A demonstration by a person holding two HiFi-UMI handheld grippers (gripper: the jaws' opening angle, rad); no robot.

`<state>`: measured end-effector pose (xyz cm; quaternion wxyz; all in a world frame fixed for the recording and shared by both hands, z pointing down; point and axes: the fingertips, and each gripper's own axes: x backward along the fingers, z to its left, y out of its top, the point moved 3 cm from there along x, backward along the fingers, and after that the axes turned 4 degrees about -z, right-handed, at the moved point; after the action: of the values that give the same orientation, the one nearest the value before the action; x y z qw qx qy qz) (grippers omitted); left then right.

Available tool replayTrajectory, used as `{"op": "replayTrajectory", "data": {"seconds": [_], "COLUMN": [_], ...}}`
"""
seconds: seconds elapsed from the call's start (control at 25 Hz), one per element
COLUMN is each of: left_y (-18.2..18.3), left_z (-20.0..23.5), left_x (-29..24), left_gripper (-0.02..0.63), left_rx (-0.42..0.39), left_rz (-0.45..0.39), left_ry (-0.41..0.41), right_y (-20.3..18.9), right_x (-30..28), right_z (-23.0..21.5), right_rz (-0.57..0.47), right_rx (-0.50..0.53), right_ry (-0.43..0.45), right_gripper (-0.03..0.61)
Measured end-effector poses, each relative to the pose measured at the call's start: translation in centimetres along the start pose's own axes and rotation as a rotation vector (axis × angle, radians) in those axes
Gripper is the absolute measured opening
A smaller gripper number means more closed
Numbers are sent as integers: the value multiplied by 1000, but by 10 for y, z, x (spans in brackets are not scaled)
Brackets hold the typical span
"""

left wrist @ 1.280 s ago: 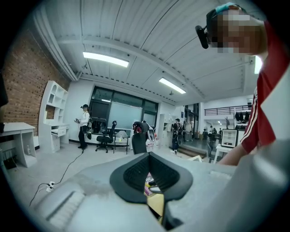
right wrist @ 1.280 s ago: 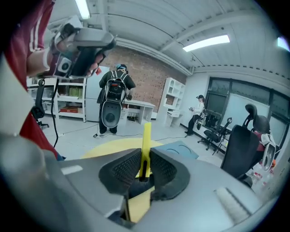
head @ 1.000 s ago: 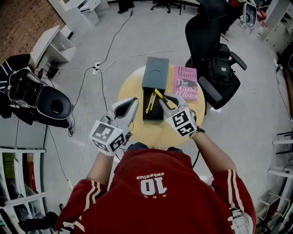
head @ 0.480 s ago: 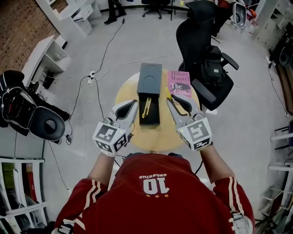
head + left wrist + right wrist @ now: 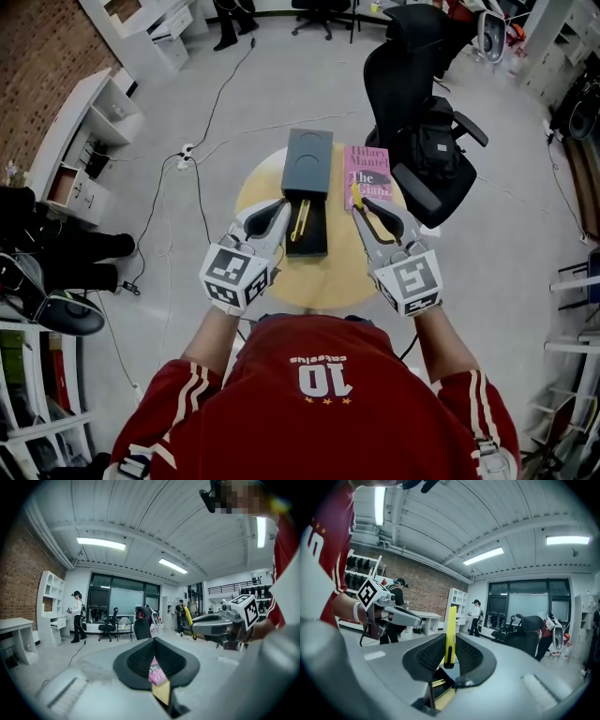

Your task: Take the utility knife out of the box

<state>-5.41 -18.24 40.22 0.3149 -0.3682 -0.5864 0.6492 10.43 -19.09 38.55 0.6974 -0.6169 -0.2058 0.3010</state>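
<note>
Knife status: the utility knife [image 5: 357, 194] was found pinched between the jaws of the right gripper [image 5: 360, 202], clear of the box [image 5: 319, 239] and lined up with the left edge of the pink book [image 5: 373, 171] in the head view. A second earlier it had been held slanted just over the box's open tray; since then it was lifted and carried off to the right, with the grip unchanged. In the right gripper view it was seen standing upright between the pads, clamped near its lower end. The left gripper [image 5: 277, 207] was hardly shifted: its jaws were pressed together on nothing and its tip was parked just beside the box's left wall; contact with the wall could not be confirmed. A second yellow item [image 5: 299, 218] was left lying in the tray, possibly another knife; that could not be settled. The removal itself was judged essentially done, with only a set-down on bare table [image 5: 328, 277] likely outstanding. Pivoting of the slim handle in an end-only pinch was noted as the main risk.
</note>
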Motion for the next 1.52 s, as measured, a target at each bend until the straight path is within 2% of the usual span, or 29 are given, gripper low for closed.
{"op": "replayTrajectory", "data": {"seconds": [0.4,0.72,0.8,1.0,1.12,1.24,1.52], "left_y": [3,10,5,-22,-49,-76,-145], "left_z": [1,-1,-3,-3,4,14,30], "left_x": [-2,-7,-13,-29,-40,-49,-71], "left_gripper": [58,133,154,183,184,184,184], "left_rx": [-9,14,18,50,125,182,226], "left_rz": [-3,-8,20,108,152,196,342], "left_ry": [-23,-65,-85,-99,-88,-62,6], "right_y": [-4,-2,-3,-11,-18,-26,-30], "right_x": [-2,3,4,9,12,12,11], "right_z": [1,0,-1,0,-1,-3,-5], "right_rz": [8,4,4,23,41,52,58], "right_rx": [-10,-19,-23,-42,-65,-82,-89], "right_ry": [-5,-24,-30,-33,-34,-38,-40], "right_gripper": [61,61,61,61,61,61,61]}}
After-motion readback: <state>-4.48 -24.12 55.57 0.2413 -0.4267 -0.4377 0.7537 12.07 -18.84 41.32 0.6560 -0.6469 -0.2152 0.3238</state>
